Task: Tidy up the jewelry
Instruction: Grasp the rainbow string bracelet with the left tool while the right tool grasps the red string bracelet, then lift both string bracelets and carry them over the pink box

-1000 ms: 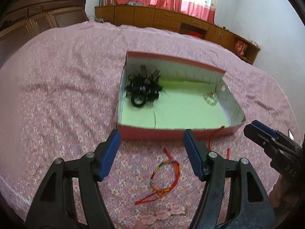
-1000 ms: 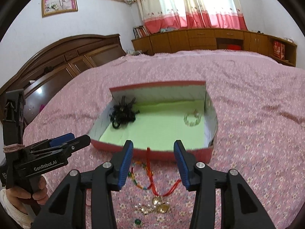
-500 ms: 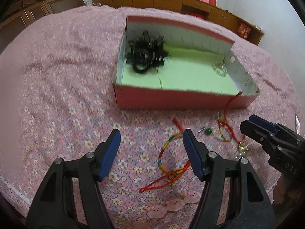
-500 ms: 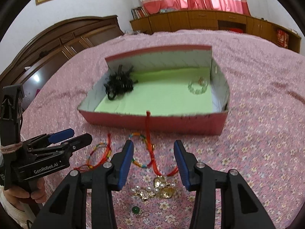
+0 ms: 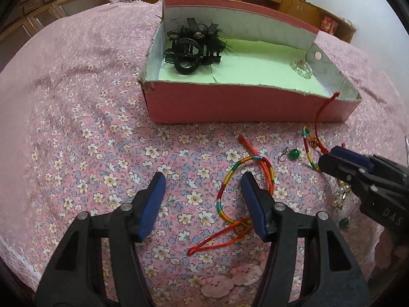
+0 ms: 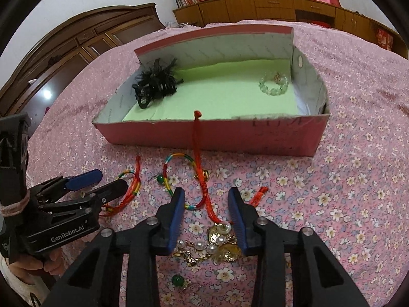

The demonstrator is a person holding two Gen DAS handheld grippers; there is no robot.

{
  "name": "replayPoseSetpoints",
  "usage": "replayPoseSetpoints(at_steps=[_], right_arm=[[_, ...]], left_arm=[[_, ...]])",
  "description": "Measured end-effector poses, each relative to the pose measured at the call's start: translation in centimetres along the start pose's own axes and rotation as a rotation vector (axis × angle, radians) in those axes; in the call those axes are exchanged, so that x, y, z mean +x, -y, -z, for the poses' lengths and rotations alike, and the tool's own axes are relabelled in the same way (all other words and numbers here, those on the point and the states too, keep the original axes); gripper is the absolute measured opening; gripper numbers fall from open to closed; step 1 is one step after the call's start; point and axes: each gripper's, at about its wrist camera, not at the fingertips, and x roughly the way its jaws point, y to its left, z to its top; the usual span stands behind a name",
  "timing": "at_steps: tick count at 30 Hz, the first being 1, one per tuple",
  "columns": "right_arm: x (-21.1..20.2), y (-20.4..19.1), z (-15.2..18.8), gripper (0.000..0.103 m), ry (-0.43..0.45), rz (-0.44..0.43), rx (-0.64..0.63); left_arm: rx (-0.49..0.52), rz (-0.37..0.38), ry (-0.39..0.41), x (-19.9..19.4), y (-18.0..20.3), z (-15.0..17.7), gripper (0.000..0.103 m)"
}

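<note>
A pink floral bedspread [image 5: 84, 117] covers the bed. On it sits a shallow pink box [image 6: 230, 138] with a pale green floor, at 12 o'clock from both claws.

Inside the box: a black feathered hair clip [image 6: 156, 87] in the 10 o'clock corner and a clear bead bracelet [image 6: 274, 87] toward 2 o'clock, well apart from each other.

Loose jewelry lies on the bedspread just in front of the box's near wall. A rainbow cord bracelet [image 5: 240, 189] with red tails lies at 1 o'clock from the left claw [image 5: 202, 199]; the claw's right finger overlaps the loop in the left wrist view. The left claw's jaws have just been closing, yet stand apart with only bedspread between them — nothing gripped.

A red cord [image 6: 198, 153] runs from the box's front rim, where its knot rests, down toward the right claw [image 6: 205, 212]. A heap of gold and pearl pieces [image 6: 217, 243] lies at the base of the gap between the right claw's blue fingers [image 6: 176, 212]. Its jaws have just been closing too; the fingers are apart, with the cord's lower end between them and no pad pressing on it.

A green bead earring [image 6: 179, 280] lies at 6 o'clock of the heap. A second rainbow bracelet [image 6: 173, 176] curves at 11 o'clock of the right claw.
</note>
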Motion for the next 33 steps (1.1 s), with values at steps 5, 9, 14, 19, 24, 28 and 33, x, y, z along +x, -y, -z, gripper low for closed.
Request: replayPoseSetpoints(at_steps=[5,9,14,19,24,28,33], right_arm=[[0.4,0.1,0.0,0.031,-0.012,0.01,-0.007],[0.7,0.1,0.0,0.017,-0.021,0.007,-0.01],[0.5,0.2,0.1,0.008,-0.012,0.002,-0.016],[-0.4,0.4,0.3,0.007,0.006,-0.009,-0.011],[-1.3,0.2,0.2,0.007,0.03,-0.023,-0.017],[-2.3,-0.1,0.1,0.007,0.051,-0.033,-0.024],[-3.7,-0.5,-0.2,0.007,0.088,-0.044,-0.035]], left_arm=[[0.019,-0.005,-0.008,0.4,0.6,0.1,0.047],[0.032,0.008,-0.008,0.5,1.3,0.2,0.033],[0.043,0.039,-0.006,0.7,2.3,0.3,0.0],[0.027,0.057,0.001,0.1,1.8,0.1,0.0],[0.019,0.066,0.03,-1.2,1.3,-0.1,0.0],[0.016,0.077,0.071,-2.7,1.5,-0.5,0.0],[0.015,0.084,0.122,-4.4,1.6,-0.8,0.0]])
